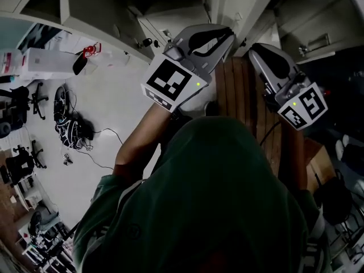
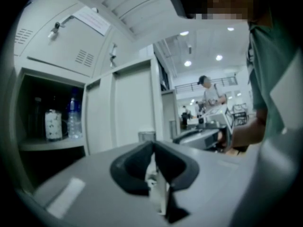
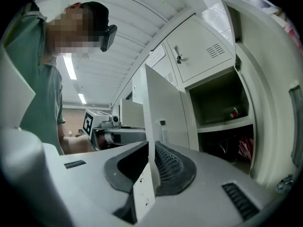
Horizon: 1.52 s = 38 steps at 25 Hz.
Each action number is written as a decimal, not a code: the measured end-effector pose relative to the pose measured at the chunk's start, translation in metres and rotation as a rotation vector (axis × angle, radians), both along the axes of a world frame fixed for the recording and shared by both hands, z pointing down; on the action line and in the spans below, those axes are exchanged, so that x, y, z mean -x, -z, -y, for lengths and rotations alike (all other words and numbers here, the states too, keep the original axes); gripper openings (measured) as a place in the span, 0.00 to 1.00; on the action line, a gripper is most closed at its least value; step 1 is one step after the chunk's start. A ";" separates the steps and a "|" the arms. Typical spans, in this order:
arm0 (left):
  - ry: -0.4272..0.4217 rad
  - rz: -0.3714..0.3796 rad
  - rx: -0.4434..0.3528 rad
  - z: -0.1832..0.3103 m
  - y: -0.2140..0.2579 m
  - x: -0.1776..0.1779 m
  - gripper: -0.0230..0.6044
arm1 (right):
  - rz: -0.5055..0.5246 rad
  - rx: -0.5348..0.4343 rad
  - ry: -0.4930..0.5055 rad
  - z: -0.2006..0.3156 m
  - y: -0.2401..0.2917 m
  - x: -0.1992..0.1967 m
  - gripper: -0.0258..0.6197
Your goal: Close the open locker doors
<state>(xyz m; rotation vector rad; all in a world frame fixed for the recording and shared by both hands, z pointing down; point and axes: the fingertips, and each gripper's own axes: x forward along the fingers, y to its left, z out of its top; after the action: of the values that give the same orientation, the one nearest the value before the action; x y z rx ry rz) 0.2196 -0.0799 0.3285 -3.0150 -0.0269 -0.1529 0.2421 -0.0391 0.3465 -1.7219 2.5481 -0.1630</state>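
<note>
In the head view I hold both tools up in front of my chest, aimed at the bank of lockers point(image 1: 170, 24), which I take to be where the doors need reaching. My left gripper point(image 1: 227, 36) and right gripper point(image 1: 256, 51) sit near each other, side by side, above a brown slatted surface point(image 1: 239, 90).

In the left gripper view my left jaws are pressed together with nothing between them. I judge that a closed tip suits shoving a panel better than pinching it. Ahead on the left an open compartment point(image 2: 47, 145) shows a plastic bottle point(image 2: 72, 119) and a patterned jar point(image 2: 53, 125) on its shelf. A pale door panel point(image 2: 128, 108) stands swung out just beside it. Above, a vented door point(image 2: 61, 41) is shut.

In the right gripper view my right jaws also meet and are empty. The edge of a swung-out locker door point(image 3: 163, 103) rises right behind their tips, and I cannot tell whether they touch it. To its right, two stacked compartments point(image 3: 218, 96) gape, with a small red item point(image 3: 234, 112) on the shelf. Another door leaf point(image 3: 270, 79) hangs open at the far right. Several doors stand open, so I judge there is closing left to do.
</note>
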 end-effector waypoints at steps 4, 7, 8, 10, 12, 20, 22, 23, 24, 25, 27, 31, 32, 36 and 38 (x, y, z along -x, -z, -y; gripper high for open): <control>-0.022 -0.020 -0.018 -0.006 0.015 -0.005 0.07 | 0.000 -0.041 -0.002 -0.010 0.026 0.000 0.10; -0.028 -0.065 -0.035 -0.010 0.032 0.004 0.07 | 0.001 -0.079 0.010 -0.017 0.048 0.006 0.08; -0.027 -0.077 -0.036 -0.013 0.037 0.010 0.07 | 0.002 -0.088 0.018 -0.019 0.055 0.010 0.07; -0.019 -0.095 -0.026 -0.018 0.046 0.025 0.07 | -0.001 -0.101 0.044 -0.023 0.066 0.020 0.05; -0.002 -0.101 -0.012 -0.021 0.052 0.043 0.07 | -0.011 -0.112 0.078 -0.024 0.075 0.031 0.05; 0.124 -0.072 -0.006 -0.008 0.065 0.113 0.07 | -0.046 -0.098 0.186 -0.013 0.095 0.069 0.05; 0.149 -0.071 -0.012 -0.004 0.067 0.127 0.07 | -0.050 -0.100 0.208 -0.011 0.098 0.077 0.05; 0.161 -0.069 -0.015 -0.002 0.068 0.133 0.07 | -0.061 -0.101 0.217 -0.009 0.099 0.081 0.05; 0.174 -0.067 -0.016 0.001 0.067 0.140 0.07 | -0.079 -0.099 0.223 -0.007 0.098 0.085 0.05; 0.187 -0.065 -0.017 0.004 0.067 0.146 0.07 | -0.099 -0.096 0.227 -0.005 0.098 0.089 0.05; 0.214 -0.063 -0.013 0.010 0.067 0.158 0.07 | -0.119 -0.090 0.237 0.000 0.097 0.096 0.05; 0.252 -0.064 -0.011 0.021 0.067 0.177 0.07 | -0.115 -0.089 0.256 0.009 0.098 0.109 0.05; 0.258 -0.062 -0.012 0.023 0.067 0.181 0.07 | -0.114 -0.089 0.260 0.012 0.099 0.112 0.05; 0.280 -0.065 -0.013 0.031 0.067 0.197 0.07 | -0.114 -0.092 0.274 0.019 0.101 0.125 0.05; 0.289 -0.072 -0.014 0.035 0.069 0.203 0.07 | -0.115 -0.094 0.281 0.023 0.102 0.131 0.05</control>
<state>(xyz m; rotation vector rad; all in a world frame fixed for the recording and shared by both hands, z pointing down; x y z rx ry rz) 0.0166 -0.1146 0.2598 -2.9905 0.4159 -0.0707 0.1112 -0.0618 0.2446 -1.3733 2.8210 0.0440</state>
